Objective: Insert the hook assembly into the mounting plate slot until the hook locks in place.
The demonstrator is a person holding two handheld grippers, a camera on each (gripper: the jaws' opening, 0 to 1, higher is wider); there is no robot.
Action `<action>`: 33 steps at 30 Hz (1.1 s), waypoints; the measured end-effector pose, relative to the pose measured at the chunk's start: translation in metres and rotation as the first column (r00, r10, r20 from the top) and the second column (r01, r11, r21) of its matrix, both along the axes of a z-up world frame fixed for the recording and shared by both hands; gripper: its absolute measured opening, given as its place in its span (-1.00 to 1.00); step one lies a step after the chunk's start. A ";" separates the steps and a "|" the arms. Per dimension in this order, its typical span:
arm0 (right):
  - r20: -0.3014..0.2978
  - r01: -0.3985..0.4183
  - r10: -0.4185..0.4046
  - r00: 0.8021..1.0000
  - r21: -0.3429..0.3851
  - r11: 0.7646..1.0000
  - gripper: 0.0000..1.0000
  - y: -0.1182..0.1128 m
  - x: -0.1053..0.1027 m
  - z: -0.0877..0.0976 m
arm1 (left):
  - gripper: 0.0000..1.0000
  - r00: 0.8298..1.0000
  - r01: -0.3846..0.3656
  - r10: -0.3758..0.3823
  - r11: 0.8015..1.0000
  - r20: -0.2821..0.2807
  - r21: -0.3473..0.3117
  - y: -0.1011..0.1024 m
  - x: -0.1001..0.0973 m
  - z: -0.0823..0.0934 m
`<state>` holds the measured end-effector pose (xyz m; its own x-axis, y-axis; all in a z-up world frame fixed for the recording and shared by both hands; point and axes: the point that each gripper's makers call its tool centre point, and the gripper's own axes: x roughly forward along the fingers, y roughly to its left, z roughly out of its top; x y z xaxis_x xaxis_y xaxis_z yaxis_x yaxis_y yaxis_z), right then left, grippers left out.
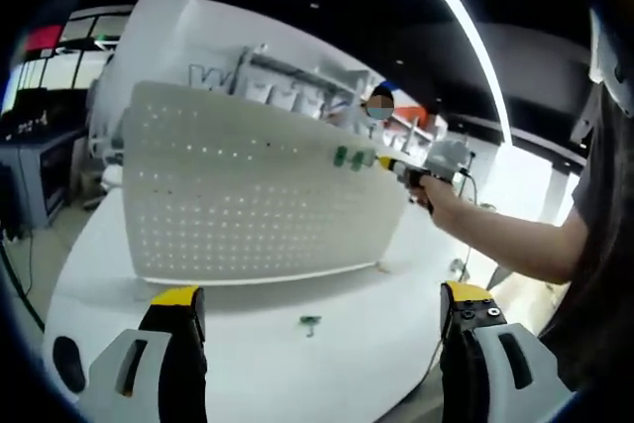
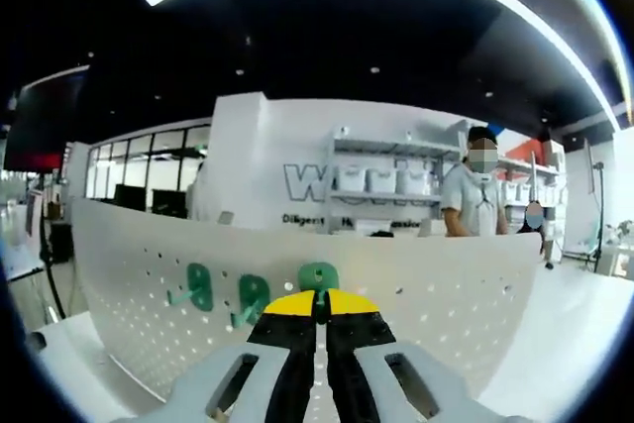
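We had the right gripper [image 2: 319, 316] clamped on a green hook [image 2: 319, 277] at the pegboard [image 2: 446, 294], two hooks [image 2: 226, 294] already hung beside it, the left gripper [image 1: 322, 316] open and empty, and one hook [image 1: 310, 323] left on the table [image 1: 327, 364] below.

We see a white perforated mounting plate [image 1: 248, 185] standing upright on the white counter [image 1: 327, 344]. Three green hooks sit near its upper edge: two [image 2: 201, 287] [image 2: 253, 297] hang side by side, and a third [image 2: 319, 277] is at the plate. One more green hook [image 1: 311, 323] lies loose on the counter before the plate.
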<state>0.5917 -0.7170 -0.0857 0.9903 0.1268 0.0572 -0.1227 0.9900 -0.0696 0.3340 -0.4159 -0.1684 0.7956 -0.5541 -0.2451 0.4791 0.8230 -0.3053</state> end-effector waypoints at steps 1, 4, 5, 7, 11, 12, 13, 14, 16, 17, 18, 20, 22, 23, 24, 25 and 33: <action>-0.002 0.001 -0.001 1.000 0.002 1.000 -1.00 -0.001 0.001 -0.001 | 1.00 1.000 -0.001 0.001 1.000 -0.002 -0.002 0.000 0.000 -0.001; -0.010 0.006 -0.006 1.000 0.002 1.000 -1.00 -0.002 0.002 -0.006 | 1.00 1.000 -0.003 0.003 1.000 -0.004 -0.004 0.000 0.000 -0.001; -0.011 0.007 -0.007 1.000 0.007 1.000 -1.00 -0.002 0.002 -0.006 | 1.00 1.000 -0.004 0.004 1.000 -0.004 -0.003 0.000 0.000 -0.001; -0.006 0.007 -0.007 1.000 0.015 1.000 -1.00 -0.003 0.003 -0.005 | 1.00 1.000 -0.004 0.004 1.000 -0.005 -0.002 0.001 0.000 -0.002; -0.003 0.012 -0.012 1.000 -0.006 1.000 -1.00 -0.002 0.003 -0.007 | 1.00 1.000 -0.009 0.009 1.000 -0.005 -0.004 0.002 0.001 -0.002; -0.001 0.014 -0.014 1.000 -0.008 1.000 -1.00 -0.003 0.003 -0.007 | 1.00 1.000 -0.010 0.010 1.000 -0.006 -0.004 0.002 0.001 -0.002; -0.002 0.014 -0.014 1.000 -0.005 1.000 -1.00 -0.003 0.003 -0.009 | 1.00 1.000 -0.011 0.011 1.000 -0.006 -0.005 0.003 0.001 -0.002; -0.001 0.015 -0.015 1.000 -0.003 1.000 -1.00 -0.004 0.003 -0.009 | 1.00 1.000 -0.012 0.012 1.000 -0.005 -0.006 0.003 0.001 -0.002; -0.010 0.013 -0.013 1.000 0.000 1.000 -1.00 -0.003 0.005 -0.013 | 1.00 1.000 -0.015 0.014 1.000 -0.006 -0.007 0.004 0.001 -0.002; -0.009 0.015 -0.015 1.000 -0.002 1.000 -1.00 -0.003 0.004 -0.013 | 1.00 1.000 -0.016 0.016 1.000 -0.006 -0.008 0.004 0.001 -0.002; -0.005 0.017 -0.017 1.000 -0.002 1.000 -1.00 -0.004 0.005 -0.013 | 1.00 1.000 -0.017 0.017 1.000 -0.006 -0.010 0.004 0.001 -0.002; -0.008 0.021 -0.021 1.000 0.001 1.000 -1.00 -0.004 0.005 -0.014 | 1.00 1.000 -0.018 0.018 1.000 -0.006 -0.011 0.005 0.001 -0.002; 0.000 0.024 -0.024 1.000 -0.008 1.000 -1.00 -0.003 0.004 -0.014 | 1.00 1.000 -0.020 0.020 1.000 -0.006 -0.014 0.005 0.001 -0.001; 0.010 0.025 -0.025 1.000 -0.003 1.000 -1.00 -0.003 0.004 -0.014 | 1.00 1.000 -0.021 0.021 1.000 -0.007 -0.017 0.006 0.001 -0.001; 0.017 0.024 -0.024 1.000 0.002 1.000 -1.00 -0.003 0.003 -0.014 | 1.00 1.000 -0.021 0.021 1.000 -0.007 -0.020 0.005 0.001 -0.001; 0.021 0.022 -0.022 1.000 0.016 1.000 -1.00 -0.004 0.002 -0.014 | 1.00 1.000 -0.022 0.022 0.999 -0.006 -0.023 0.005 0.001 0.000; 0.093 0.011 -0.013 0.996 0.025 1.000 -1.00 -0.002 -0.007 0.003 | 1.00 1.000 -0.028 0.028 0.999 -0.003 -0.017 0.006 0.001 0.001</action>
<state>0.5850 -0.7187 -0.0829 0.9820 0.1121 0.1523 -0.1047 0.9929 -0.0561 0.3353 -0.4094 -0.1669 0.8103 -0.5355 -0.2380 0.4548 0.8308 -0.3208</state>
